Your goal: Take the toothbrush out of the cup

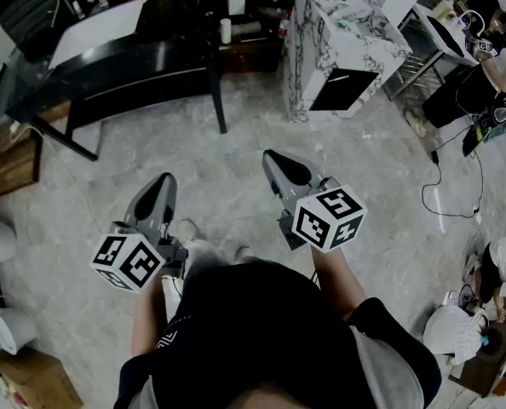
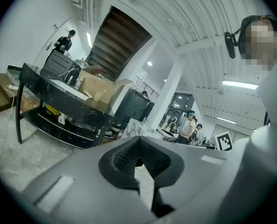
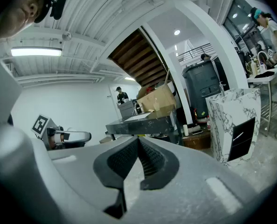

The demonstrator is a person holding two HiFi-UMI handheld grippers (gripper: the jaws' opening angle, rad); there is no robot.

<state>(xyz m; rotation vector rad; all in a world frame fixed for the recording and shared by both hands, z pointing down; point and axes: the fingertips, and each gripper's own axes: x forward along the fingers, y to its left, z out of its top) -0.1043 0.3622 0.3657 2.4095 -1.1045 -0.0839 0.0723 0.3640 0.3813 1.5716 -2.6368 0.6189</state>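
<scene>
Two big pieces, table (image 1: 142,58) and marble cabinet (image 1: 338,32), stand ahead on the floor (image 1: 236,139); neither cup nor toothbrush shows. Left gripper (image 1: 162,181) and right gripper (image 1: 277,158) point about level, jaws pressed together on nothing, apparently just being carried.

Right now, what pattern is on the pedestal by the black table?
The pedestal is white marble, grey-veined; best in head view.

Black table (image 1: 125,58), white cabinet (image 1: 342,25) veined in black, mottled pale grey floor (image 1: 236,156).
</scene>
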